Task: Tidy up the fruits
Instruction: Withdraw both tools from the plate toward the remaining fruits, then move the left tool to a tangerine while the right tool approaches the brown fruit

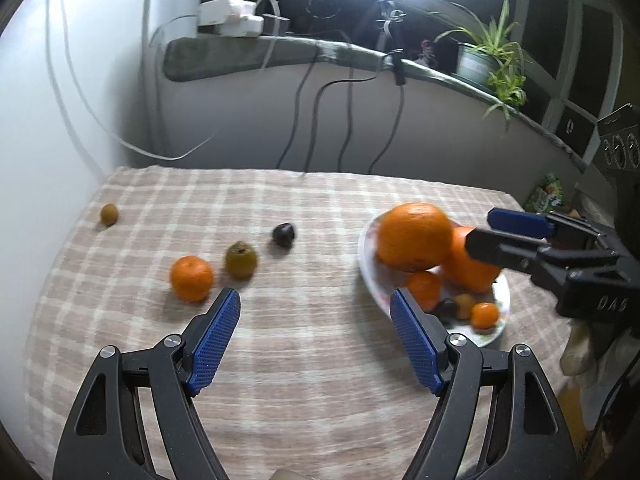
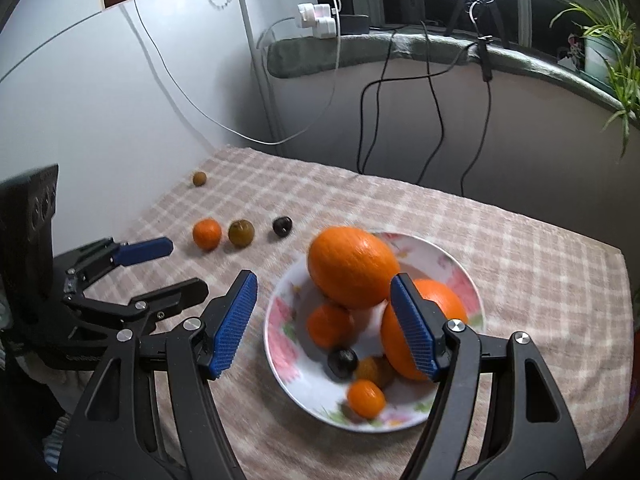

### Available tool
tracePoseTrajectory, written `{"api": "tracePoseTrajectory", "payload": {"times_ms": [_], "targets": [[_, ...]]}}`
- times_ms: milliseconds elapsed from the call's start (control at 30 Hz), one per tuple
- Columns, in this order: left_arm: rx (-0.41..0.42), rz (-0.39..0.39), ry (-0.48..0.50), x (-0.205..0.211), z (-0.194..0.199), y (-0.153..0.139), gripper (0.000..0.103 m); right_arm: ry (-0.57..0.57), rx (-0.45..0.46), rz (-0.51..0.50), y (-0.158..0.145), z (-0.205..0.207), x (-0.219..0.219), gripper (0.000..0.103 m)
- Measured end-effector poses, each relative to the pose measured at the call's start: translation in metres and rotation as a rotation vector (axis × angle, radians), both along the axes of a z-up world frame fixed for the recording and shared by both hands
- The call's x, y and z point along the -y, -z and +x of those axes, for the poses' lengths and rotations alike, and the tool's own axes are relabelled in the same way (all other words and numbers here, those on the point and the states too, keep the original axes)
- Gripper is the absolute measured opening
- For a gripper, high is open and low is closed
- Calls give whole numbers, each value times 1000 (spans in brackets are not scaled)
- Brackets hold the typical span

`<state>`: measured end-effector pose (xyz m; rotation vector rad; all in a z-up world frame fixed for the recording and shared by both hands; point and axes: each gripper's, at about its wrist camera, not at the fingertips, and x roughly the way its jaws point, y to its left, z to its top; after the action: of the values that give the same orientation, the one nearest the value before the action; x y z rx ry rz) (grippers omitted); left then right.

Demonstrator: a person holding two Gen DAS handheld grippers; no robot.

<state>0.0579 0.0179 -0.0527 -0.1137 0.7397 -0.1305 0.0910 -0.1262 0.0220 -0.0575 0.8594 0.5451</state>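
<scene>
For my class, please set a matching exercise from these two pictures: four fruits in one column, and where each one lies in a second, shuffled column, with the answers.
Things
1. big orange
2. dark plum
3. small brown fruit
4. green fruit

Places
A. alone on the cloth, toward the far corner by the wall
B. on the cloth, between a small orange and the dark plum
C. on top of the pile in the plate
D. on the cloth, nearest the plate in the row of three

Pairs: 1-C, 2-D, 3-A, 4-B
</scene>
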Motion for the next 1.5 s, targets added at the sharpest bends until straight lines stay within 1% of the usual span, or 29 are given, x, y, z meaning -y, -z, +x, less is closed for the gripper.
{"api": "tracePoseTrajectory", "payload": {"times_ms": [267,567,767,867,900,933,1067,1133,1200,1300,1500], "targets": [[-27,-8,-70,-36,1,9,77,-44,-17,13,1,14,-27,72],[-37,-26,-93,-62,3,17,76,-115,-41,7,3,25,-65,72],[-51,-37,-92,-69,7,22,66,-162,-51,-10,11,32,-92,72],[-62,-52,-90,-74,12,25,58,-179,-58,-19,17,35,-104,71],[-63,-54,-90,-75,13,26,56,-184,-63,-22,19,37,-108,67],[-66,-57,-89,-76,14,27,55,-190,-72,-25,22,40,-112,61],[-80,-69,-89,-81,19,33,48,-211,-108,-41,35,49,-125,54],[-86,-75,-91,-83,22,36,45,-225,-123,-57,41,54,-133,46],[-92,-78,-93,-86,25,38,42,-237,-136,-69,47,58,-139,44],[-100,-84,-96,-88,29,41,41,-240,-162,-93,57,64,-150,41],[-109,-78,-99,-91,38,46,39,-233,-207,-122,74,75,-164,40]]}}
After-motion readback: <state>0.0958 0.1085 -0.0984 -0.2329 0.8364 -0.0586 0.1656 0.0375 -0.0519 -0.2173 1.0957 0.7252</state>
